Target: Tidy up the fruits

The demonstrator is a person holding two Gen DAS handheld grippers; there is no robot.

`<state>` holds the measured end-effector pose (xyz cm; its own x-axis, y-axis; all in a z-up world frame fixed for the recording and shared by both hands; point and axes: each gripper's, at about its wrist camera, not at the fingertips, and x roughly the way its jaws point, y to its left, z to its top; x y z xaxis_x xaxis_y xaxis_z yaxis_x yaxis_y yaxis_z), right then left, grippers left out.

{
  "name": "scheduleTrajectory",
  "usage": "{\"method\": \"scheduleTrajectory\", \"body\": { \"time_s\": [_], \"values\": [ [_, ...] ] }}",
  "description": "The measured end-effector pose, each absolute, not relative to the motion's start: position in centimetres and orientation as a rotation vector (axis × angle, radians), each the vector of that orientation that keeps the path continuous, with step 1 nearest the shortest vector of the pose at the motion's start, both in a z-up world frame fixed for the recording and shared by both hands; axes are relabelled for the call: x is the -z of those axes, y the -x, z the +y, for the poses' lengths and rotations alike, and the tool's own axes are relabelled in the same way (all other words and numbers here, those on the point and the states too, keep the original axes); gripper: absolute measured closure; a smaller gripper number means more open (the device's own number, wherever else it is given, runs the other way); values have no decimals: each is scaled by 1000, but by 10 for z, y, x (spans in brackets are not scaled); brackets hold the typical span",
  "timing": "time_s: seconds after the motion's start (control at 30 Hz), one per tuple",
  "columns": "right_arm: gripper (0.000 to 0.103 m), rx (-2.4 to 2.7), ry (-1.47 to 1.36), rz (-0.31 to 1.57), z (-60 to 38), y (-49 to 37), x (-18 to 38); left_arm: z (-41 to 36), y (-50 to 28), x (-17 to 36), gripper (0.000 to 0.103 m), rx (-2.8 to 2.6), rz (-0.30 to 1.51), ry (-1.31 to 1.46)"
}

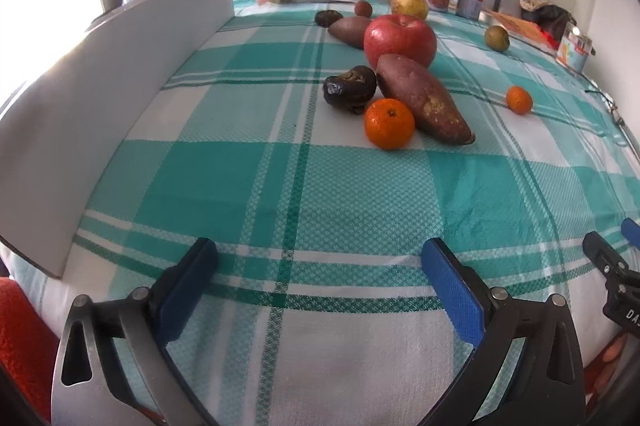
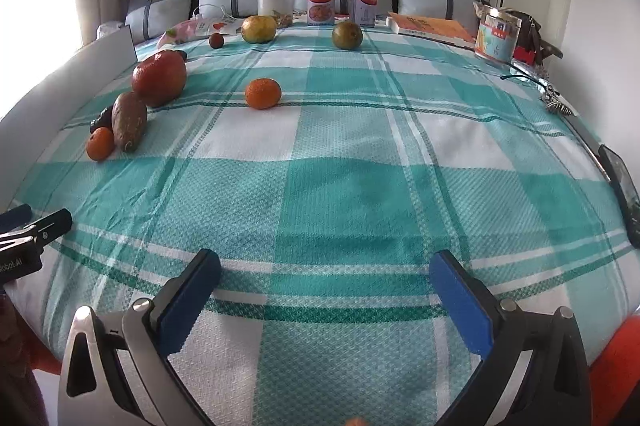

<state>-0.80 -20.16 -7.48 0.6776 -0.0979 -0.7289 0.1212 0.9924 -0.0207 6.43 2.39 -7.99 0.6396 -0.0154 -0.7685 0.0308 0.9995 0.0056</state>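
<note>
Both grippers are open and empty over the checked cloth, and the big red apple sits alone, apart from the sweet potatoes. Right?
Not quite. The big red apple isn't alone: the left wrist view shows it wedged between two reddish-brown sweet potatoes, seemingly touching both. The rest holds: the left gripper and right gripper are open, jaws wide, empty over the teal-and-white checked cloth.

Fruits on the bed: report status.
Left gripper and right gripper open, empty. Apple, near orange clustered; far orange apart. Path unobstructed.
</note>
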Motion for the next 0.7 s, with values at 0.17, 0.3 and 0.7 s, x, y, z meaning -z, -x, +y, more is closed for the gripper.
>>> {"method": "scheduleTrajectory", "body": {
  "time_s": [0.17,0.3,0.7],
  "values": [
    [0,133,-38,806,-200,9,75,25,-66,80,0,30,873,-20],
    [0,134,-38,802,-200,10,75,25,-66,81,0,31,873,-20],
    [0,134,-39,801,-200,11,75,26,-69,81,0,46,888,-24]
  ]
}}
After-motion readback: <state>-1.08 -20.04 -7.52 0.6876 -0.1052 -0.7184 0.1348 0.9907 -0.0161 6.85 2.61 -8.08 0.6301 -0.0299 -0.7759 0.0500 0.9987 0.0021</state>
